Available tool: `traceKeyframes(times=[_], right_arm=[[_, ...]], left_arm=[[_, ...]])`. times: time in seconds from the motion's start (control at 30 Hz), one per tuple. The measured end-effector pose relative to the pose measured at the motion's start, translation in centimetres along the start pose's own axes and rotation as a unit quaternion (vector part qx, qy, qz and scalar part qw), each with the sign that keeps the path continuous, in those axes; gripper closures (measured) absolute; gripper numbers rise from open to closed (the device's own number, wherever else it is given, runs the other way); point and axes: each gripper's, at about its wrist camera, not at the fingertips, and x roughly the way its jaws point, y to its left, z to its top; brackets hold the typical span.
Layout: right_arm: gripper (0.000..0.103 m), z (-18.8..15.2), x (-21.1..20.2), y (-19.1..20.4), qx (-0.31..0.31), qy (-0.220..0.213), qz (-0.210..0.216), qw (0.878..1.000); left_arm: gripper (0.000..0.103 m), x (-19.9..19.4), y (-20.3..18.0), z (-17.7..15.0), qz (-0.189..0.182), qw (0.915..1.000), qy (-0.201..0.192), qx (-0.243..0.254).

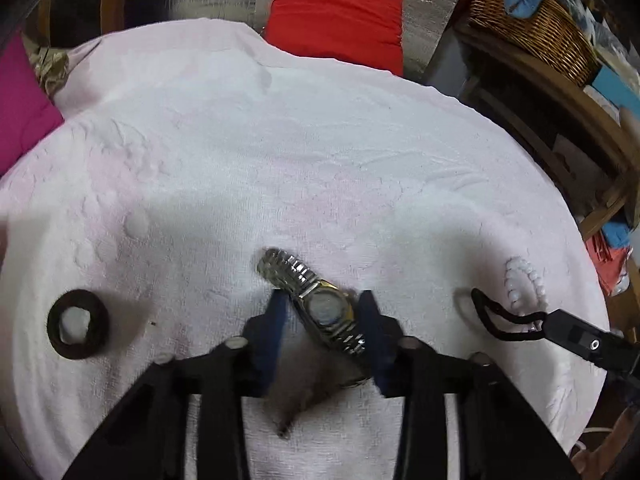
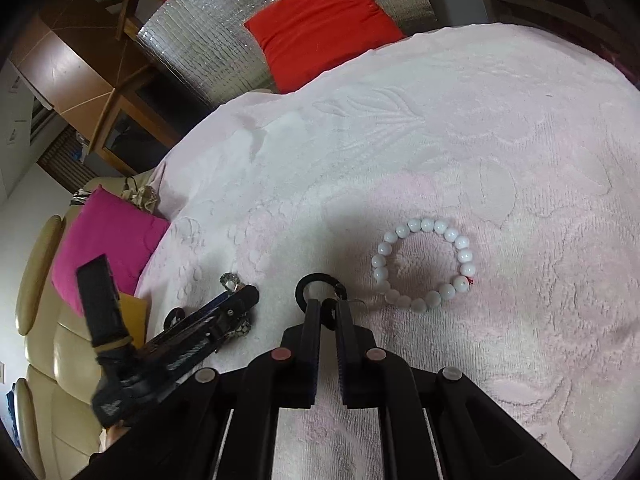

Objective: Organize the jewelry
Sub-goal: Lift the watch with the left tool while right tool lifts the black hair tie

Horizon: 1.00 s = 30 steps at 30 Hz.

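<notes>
Left wrist view: a silver metal-link wristwatch [image 1: 320, 306] lies diagonally on a pale pink embossed towel [image 1: 280, 140], its case sitting between the blue pads of the left gripper [image 1: 323, 300]. Both pads stand just beside the case, though blur makes it impossible to tell whether they actually press on it. Well to the left of the watch rests a dark brown hair tie [image 1: 78, 324]. To the right, the right gripper [image 2: 329, 306] has its fingers drawn together, pinching a thin black elastic loop [image 2: 316, 286] whose free end curls out beyond the fingertips. Just beyond that loop, a bracelet of white beads [image 2: 424, 264] lies in an open ring on the towel. Past the towel's far edge sit a red cushion [image 1: 336, 16], a magenta cushion [image 2: 104, 240] and a wicker basket [image 1: 528, 24].
</notes>
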Motion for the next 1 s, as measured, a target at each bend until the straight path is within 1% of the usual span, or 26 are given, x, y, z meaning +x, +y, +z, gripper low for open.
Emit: traceKeyframes(times=[0.03, 0.2, 0.37, 0.5, 0.73, 0.9, 0.93, 1.0], right_arm=[[0.094, 0.0, -0.1, 0.1, -0.001, -0.001, 0.002, 1.0], [0.094, -0.4, -0.6, 0.7, -0.008, -0.002, 0.016, 1.0], [0.094, -0.6, -0.8, 1.0, -0.011, 0.0, 0.024, 1.0], [0.094, -0.3, -1.0, 0.4, 0.009, 0.002, 0.034, 0.999], [0.094, 0.0, -0.1, -1.4, 0.052, 0.021, 0.012, 0.998], [0.093, -0.1, 0.8, -1.4, 0.049, 0.032, 0.001, 0.998], [0.092, 0.0, 0.8, -1.4, 0.047, 0.031, -0.004, 0.998], [0.082, 0.0, 0.9, -1.2, 0.043, 0.028, -0.014, 0.999]], left_arm=[[0.077, -0.1, 0.2, 0.0, -0.004, 1.0, 0.001, -0.003], [0.078, -0.8, 0.8, -0.4, -0.018, 0.9997, 0.014, 0.002], [0.078, -2.4, 1.4, -1.5, -0.042, 0.9987, 0.03, 0.0], [0.078, -3.3, 1.1, -2.0, -0.041, 0.9987, 0.027, 0.011], [0.078, -5.5, 0.3, -3.3, -0.068, 0.997, 0.024, 0.028], [0.078, -6.1, -0.3, -4.0, -0.076, 0.9958, 0.029, 0.042], [0.078, -6.2, -0.3, -4.0, -0.075, 0.9959, 0.028, 0.042], [0.078, -6.3, -0.2, -3.9, -0.072, 0.9961, 0.026, 0.043]])
